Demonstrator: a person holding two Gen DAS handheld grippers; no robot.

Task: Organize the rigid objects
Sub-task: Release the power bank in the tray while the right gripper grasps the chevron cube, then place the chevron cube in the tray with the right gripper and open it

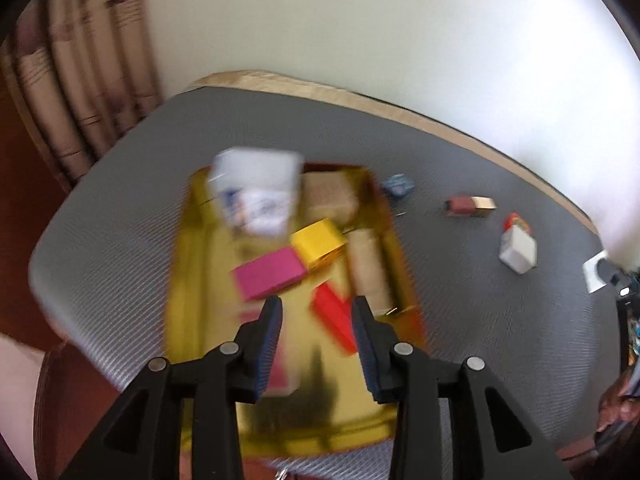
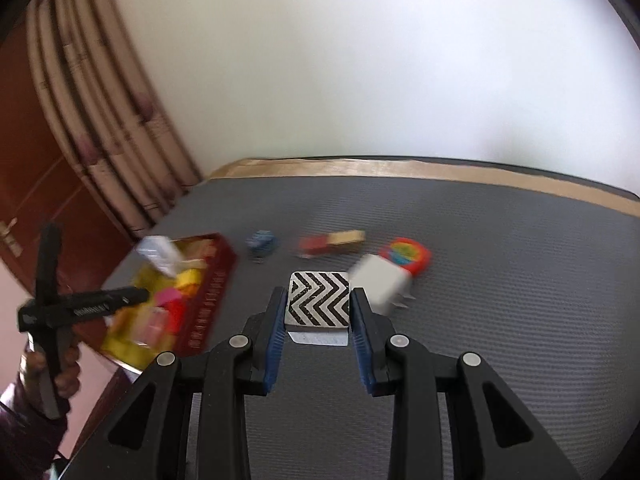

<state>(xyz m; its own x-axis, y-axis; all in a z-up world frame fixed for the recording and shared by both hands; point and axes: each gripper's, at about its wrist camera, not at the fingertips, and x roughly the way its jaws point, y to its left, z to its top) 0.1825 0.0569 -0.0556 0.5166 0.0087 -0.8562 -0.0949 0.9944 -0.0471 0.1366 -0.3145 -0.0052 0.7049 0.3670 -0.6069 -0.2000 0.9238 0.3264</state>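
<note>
- Between my right gripper's blue pads sat the zigzag-patterned block, clamped on both sides and lifted just off the grey mat.
- Just right of that block lay a white plug adapter, touching a rainbow-coloured piece behind it.
- Further back I saw a red-and-tan block and a small blue object, well apart on the mat.
- My left gripper hung with its fingers spread and nothing between them, above the gold-lined box.
- Inside that box lay a red block, a pink block, a yellow block and a white carton; motion blur hid finer detail.
</note>
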